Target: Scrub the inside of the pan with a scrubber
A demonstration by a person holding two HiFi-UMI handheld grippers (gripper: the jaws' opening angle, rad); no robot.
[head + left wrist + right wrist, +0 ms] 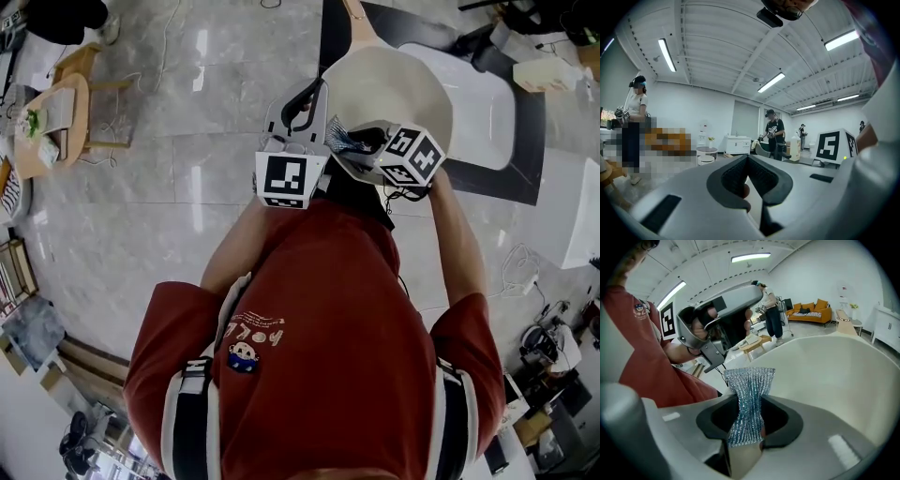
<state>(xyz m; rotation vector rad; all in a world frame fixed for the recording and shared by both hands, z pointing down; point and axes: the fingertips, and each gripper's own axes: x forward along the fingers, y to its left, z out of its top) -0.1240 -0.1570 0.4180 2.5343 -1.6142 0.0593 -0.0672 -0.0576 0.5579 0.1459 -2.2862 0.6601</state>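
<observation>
A cream pan with a wooden handle is tilted in front of my chest; what supports it is hidden. Its pale inner wall fills the right gripper view. My right gripper is shut on a silvery mesh scrubber, which sticks up just inside the pan's near rim. The head view shows that scrubber beside the right gripper. My left gripper points up at the ceiling, jaws shut, with no pan between them. It hangs left of the pan's rim.
Under the pan is a black table with a white basin-shaped piece. A low wooden table stands at the far left on the tiled floor. Other people and an orange sofa are farther off.
</observation>
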